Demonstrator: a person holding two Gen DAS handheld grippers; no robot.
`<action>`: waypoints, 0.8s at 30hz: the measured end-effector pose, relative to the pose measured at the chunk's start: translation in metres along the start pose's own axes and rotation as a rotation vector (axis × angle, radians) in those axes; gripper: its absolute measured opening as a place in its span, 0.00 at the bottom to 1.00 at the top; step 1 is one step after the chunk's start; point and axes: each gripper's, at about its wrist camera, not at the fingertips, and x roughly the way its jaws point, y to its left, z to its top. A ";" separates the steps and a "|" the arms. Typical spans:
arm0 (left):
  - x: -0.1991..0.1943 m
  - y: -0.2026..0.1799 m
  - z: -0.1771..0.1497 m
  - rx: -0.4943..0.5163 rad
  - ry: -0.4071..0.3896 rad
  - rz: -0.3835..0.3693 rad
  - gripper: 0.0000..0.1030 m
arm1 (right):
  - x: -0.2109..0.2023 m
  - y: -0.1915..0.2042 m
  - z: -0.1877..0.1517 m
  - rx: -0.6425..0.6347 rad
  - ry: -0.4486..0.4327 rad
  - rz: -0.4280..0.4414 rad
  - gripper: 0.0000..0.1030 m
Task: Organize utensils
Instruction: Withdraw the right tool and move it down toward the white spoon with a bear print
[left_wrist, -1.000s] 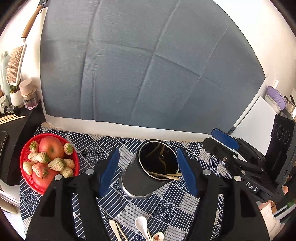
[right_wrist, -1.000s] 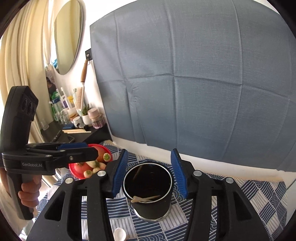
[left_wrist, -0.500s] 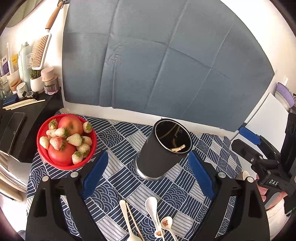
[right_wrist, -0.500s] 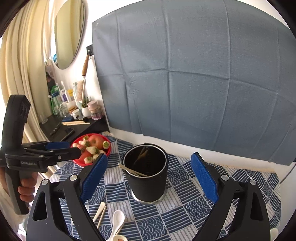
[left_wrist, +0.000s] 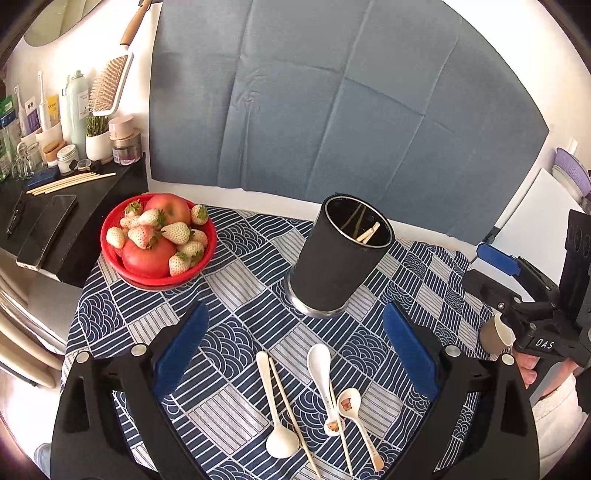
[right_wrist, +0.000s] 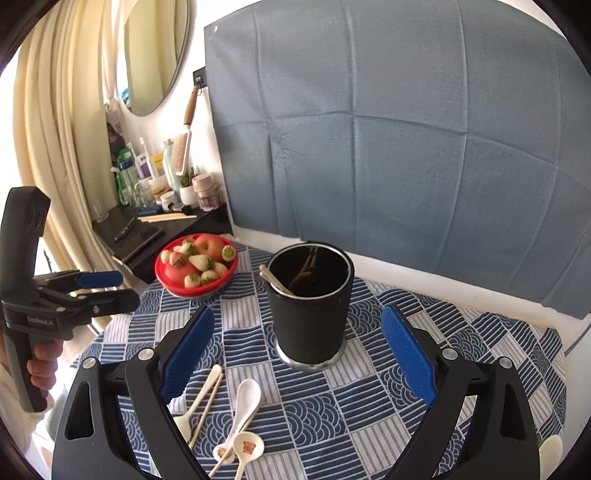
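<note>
- The left gripper (left_wrist: 293, 345) is hovering over the near edge of the worktop (left_wrist: 236, 288) with its blue-padded fingers (left_wrist: 180, 347) spread wide and gripping nothing.
- The right gripper (right_wrist: 297, 349) is likewise hanging with its fingers (right_wrist: 408, 360) spread wide apart, empty, on either side of the view toward the cup.
- White spoons (left_wrist: 325, 373) and thin chopsticks (left_wrist: 291, 410) are lying loose on the blue patterned cloth (left_wrist: 258, 266), just below the left gripper; two small spoons are showing a printed picture in their bowls.
- Beyond them, a black cup (left_wrist: 338, 258) is standing upright on the cloth near the middle, apart from both grippers, and is holding a few chopsticks and a spoon handle that are leaning against its rim.
- To the left of the cup, a red bowl (left_wrist: 110, 254) is sitting at the cloth's edge, filled with pale strawberries and two tomatoes.
- Farther left, a dark shelf (left_wrist: 85, 206) is carrying bottles, jars, a small plant and more chopsticks.
- A blue-grey cloth sheet (left_wrist: 332, 110) is hanging on the wall behind everything.
</note>
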 end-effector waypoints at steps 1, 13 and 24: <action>0.000 0.001 -0.002 -0.003 0.003 0.001 0.91 | 0.002 0.001 -0.004 -0.005 0.014 0.010 0.85; 0.001 0.001 -0.018 -0.021 0.041 0.012 0.91 | 0.040 0.010 -0.073 -0.042 0.228 0.076 0.85; -0.004 0.004 -0.028 -0.025 0.063 0.041 0.91 | 0.086 0.021 -0.123 -0.030 0.412 0.134 0.83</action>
